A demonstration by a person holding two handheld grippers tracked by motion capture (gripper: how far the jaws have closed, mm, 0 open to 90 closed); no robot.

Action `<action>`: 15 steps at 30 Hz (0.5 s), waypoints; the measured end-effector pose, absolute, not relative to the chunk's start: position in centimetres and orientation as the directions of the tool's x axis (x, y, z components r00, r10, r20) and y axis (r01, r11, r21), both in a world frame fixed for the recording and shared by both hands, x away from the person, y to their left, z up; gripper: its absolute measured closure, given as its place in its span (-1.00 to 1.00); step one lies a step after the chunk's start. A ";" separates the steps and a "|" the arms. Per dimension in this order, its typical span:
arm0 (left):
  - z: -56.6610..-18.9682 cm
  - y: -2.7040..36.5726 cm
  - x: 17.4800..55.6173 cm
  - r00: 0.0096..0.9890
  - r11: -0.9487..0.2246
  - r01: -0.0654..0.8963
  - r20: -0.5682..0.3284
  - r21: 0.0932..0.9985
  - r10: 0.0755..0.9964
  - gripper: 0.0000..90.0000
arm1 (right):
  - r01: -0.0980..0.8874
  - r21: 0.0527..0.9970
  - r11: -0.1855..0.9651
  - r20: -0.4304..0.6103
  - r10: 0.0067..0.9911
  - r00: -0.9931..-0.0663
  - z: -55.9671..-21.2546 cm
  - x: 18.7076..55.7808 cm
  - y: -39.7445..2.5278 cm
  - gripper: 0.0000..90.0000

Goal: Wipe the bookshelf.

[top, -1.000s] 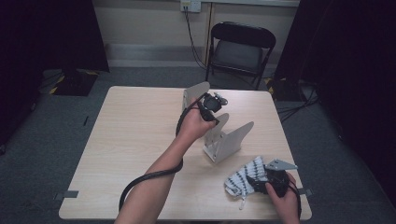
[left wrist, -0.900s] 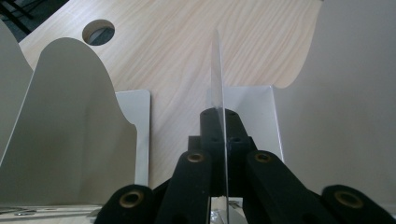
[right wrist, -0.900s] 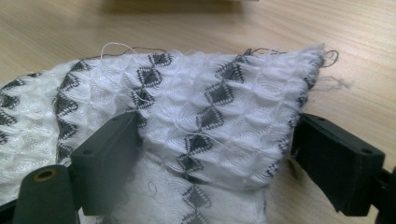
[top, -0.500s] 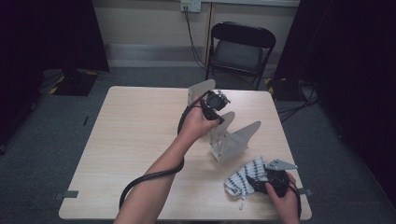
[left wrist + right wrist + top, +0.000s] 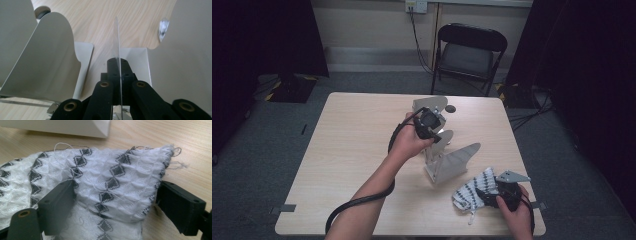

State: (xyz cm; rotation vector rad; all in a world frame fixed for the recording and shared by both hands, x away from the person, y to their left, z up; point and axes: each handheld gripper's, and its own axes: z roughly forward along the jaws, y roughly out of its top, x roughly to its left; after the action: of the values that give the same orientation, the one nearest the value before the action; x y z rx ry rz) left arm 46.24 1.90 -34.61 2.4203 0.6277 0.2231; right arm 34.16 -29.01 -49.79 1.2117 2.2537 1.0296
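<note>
High view: on the pale wooden table [image 5: 352,150] the left gripper [image 5: 438,135] is held over the middle, at the top of a set of grey-white metal bookend-like plates [image 5: 452,162] that stand upright just right of centre, while the right gripper [image 5: 492,197] rests at the near right corner against a crumpled white waffle-weave cloth with dark diamond stripes [image 5: 472,192]; plates and cloth lie near each other but apart, and a black folding chair [image 5: 467,52] stands beyond the far edge. Left gripper view: the two black jaws of the left gripper [image 5: 120,75] are closed on a thin upright metal sheet [image 5: 117,45] seen edge-on, with a rounded plate [image 5: 50,57] standing to its left and another broad plate [image 5: 185,50] to its right, so the sheet is firmly pinched between them. Right gripper view: the right gripper [image 5: 115,202] has its jaws apart on either side of a raised fold of the cloth [image 5: 105,170], which bulges between them on the table; the left jaw seems to touch the fabric, but no real clamp is made. By my judgement the work is at an early stage: the plate is secured by one hand, the cloth is only framed, and grasping it and bringing it to the metal, perhaps to wipe it, is left.
</note>
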 end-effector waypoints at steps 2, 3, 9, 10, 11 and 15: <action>-34.9 2.9 46.0 0.871 -0.697 0.384 0.011 0.606 0.491 1.00 | 0.554 0.751 0.358 0.013 0.832 -0.555 -49.8 34.1 -29.0 -0.67; -35.1 3.3 46.0 0.866 -0.686 0.391 0.005 0.614 0.499 1.00 | 0.554 0.751 0.359 0.013 0.831 -0.556 -49.8 34.2 -29.0 -0.67; -35.6 5.5 45.6 0.858 -0.679 0.399 0.011 0.616 0.514 1.00 | 0.555 0.751 0.358 0.013 0.832 -0.555 -49.8 34.2 -29.0 -0.67; -35.7 5.8 45.5 0.857 -0.680 0.397 0.018 0.617 0.516 1.00 | 0.556 0.750 0.358 0.014 0.832 -0.554 -49.8 34.2 -29.0 -0.67; -35.8 6.0 45.5 0.857 -0.682 0.398 0.017 0.613 0.514 1.00 | 0.556 0.750 0.358 0.014 0.832 -0.555 -49.8 34.2 -29.0 -0.67; -36.2 6.7 45.4 0.856 -0.674 0.393 0.020 0.626 0.517 1.00 | 0.559 0.749 0.355 0.018 0.833 -0.553 -49.8 34.2 -29.0 -0.67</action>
State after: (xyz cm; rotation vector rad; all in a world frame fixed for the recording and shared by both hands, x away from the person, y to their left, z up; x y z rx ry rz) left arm 45.36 6.66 -36.19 2.3946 0.6579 0.2581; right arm 34.18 -29.02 -49.79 1.2224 2.2569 1.0305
